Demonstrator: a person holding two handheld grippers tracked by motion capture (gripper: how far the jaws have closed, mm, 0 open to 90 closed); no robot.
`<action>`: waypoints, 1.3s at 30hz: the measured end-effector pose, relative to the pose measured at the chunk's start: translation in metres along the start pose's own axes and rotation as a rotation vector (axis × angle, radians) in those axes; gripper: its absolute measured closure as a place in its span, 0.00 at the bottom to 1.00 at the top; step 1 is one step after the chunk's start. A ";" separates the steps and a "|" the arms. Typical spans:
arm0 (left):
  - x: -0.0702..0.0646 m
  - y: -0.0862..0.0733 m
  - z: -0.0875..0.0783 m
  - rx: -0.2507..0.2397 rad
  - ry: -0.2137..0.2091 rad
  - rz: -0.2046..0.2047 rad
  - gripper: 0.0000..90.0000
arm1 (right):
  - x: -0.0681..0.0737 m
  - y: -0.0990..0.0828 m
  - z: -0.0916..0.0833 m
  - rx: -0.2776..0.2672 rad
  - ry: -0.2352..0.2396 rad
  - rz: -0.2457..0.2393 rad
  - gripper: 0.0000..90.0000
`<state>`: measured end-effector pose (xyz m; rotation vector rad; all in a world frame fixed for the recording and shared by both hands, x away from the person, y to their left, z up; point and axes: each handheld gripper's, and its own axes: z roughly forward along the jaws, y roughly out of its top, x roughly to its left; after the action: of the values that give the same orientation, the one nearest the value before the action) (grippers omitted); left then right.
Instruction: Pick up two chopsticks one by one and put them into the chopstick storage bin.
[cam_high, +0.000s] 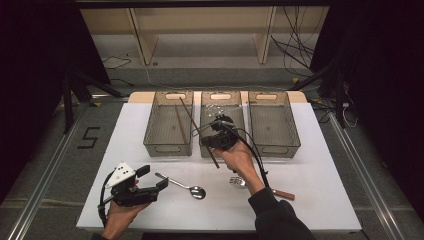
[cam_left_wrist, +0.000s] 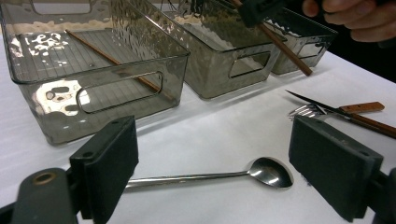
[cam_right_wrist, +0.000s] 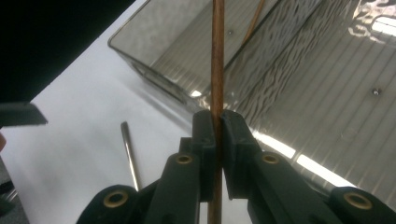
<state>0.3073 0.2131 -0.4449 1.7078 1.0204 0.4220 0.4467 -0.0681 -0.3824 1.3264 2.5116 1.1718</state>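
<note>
From the high view, the right hand-held gripper (cam_high: 218, 134) is gripping a brown chopstick (cam_high: 214, 159) over the middle bin (cam_high: 222, 148), its long axis running toward the left bin (cam_high: 168, 144). In the left gripper view, the left hand-held gripper (cam_left_wrist: 212, 175) is resting released, its jaws apart beside the spoon (cam_left_wrist: 219, 175) on the counter (cam_left_wrist: 215, 126). In the right gripper view, the jaws are pinching the chopstick (cam_right_wrist: 216, 70).

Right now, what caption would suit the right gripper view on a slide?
Right gripper, fingers shut on a brown chopstick, above smoky clear bins on the white table.
</note>
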 end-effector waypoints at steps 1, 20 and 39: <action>0.000 0.000 0.000 0.000 -0.001 0.000 0.17 | 0.000 0.003 0.002 -0.001 0.001 0.004 0.95; 0.000 0.000 -0.001 -0.005 -0.006 -0.003 0.17 | 0.007 0.041 0.028 -0.020 0.012 0.023 0.94; 0.000 0.001 -0.001 -0.012 -0.009 -0.010 0.17 | 0.013 0.070 0.052 0.001 0.016 0.020 0.94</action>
<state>0.3069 0.2133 -0.4440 1.6916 1.0173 0.4130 0.5058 -0.0041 -0.3697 1.3517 2.5160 1.1894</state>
